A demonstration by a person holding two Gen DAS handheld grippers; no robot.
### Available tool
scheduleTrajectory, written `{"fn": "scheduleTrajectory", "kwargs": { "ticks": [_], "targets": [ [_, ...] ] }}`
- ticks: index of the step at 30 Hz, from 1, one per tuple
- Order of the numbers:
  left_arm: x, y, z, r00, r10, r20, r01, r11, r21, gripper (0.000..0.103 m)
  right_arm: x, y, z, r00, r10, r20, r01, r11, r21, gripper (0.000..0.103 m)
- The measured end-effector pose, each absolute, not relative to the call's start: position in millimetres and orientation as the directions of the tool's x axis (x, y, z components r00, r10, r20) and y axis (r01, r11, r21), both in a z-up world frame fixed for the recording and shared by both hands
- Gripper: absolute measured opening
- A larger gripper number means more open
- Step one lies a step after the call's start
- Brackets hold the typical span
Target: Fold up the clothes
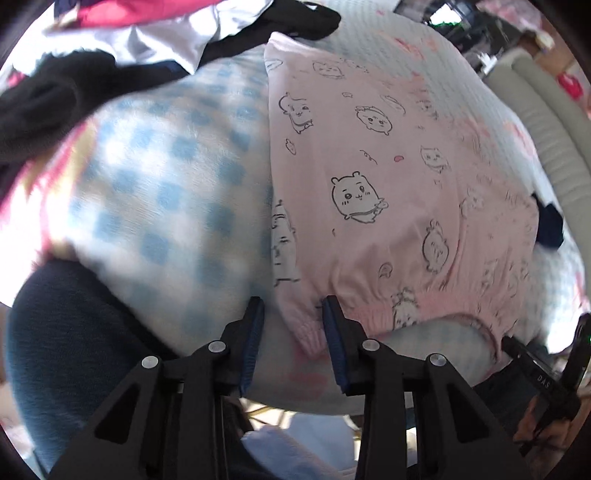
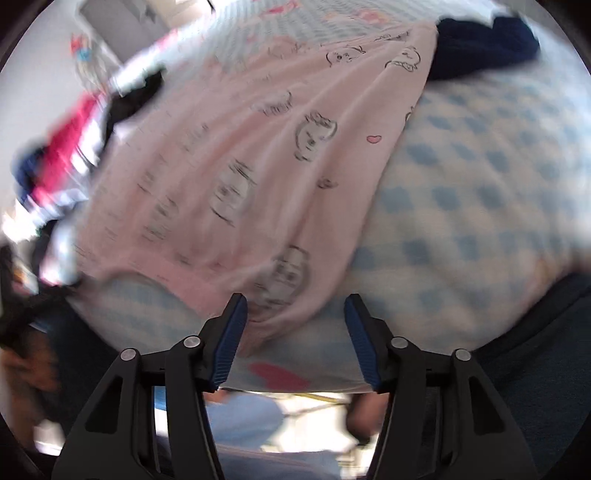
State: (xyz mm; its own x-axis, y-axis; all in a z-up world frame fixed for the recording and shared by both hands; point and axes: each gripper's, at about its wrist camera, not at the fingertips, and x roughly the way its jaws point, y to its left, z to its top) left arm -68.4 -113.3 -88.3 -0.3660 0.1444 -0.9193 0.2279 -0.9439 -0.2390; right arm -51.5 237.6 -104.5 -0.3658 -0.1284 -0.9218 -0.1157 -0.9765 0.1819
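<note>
A pink garment (image 1: pixel 369 192) printed with cartoon animal faces lies spread on a bed with a blue-and-white checked cover (image 1: pixel 166 192). In the left wrist view my left gripper (image 1: pixel 293 314) is open, and the garment's ribbed near corner lies between its fingertips. The right gripper's black body (image 1: pixel 546 376) shows at the lower right of that view. In the right wrist view, which is blurred, my right gripper (image 2: pixel 295 306) stands open over the other near corner of the pink garment (image 2: pixel 266 177), its left fingertip over the hem.
A heap of other clothes, black (image 1: pixel 55 107), white and red (image 1: pixel 122 14), lies at the bed's far left. A dark navy item (image 2: pixel 480 44) sits beside the pink garment. Dark blue fabric (image 1: pixel 74 350) borders the bed's near edge. A white ribbed tube (image 1: pixel 554 140) runs along the right.
</note>
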Motion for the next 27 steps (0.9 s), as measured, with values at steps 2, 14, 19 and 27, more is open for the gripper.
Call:
{"fn": "scheduleTrajectory", "kwargs": {
  "ticks": [2,14,19,27],
  "targets": [
    [-65.2,-113.3,-81.8,-0.383,0.129,-0.915,0.215,-0.951,-0.224,0.035,-51.6,235.3,-104.6,-0.360,-0.120,-0.925,-0.107,-0.980,0.169,0.055],
    [-89.1,-71.2,-85.3,-0.409,0.170,-0.896,0.081,-0.972,-0.222,0.033,-80.6,216.8,-119.4,-0.346,-0.238,-0.908,-0.082,-0.956,0.282,0.059],
    [-74.2,-89.3,-77.3,-0.445,0.245,-0.862,0.063,-0.951,-0.302,0.033,-62.7,233.8,-119.4,-0.351,-0.195,-0.916,-0.128,-0.959,0.253,0.055],
    [-80.1,-47.4,-54.2,-0.464,0.366,-0.806,-0.128,-0.929,-0.348,0.034,-65.3,254.5,-109.4,-0.411,-0.299,-0.861,-0.185,-0.898,0.400,0.055]
  ]
}}
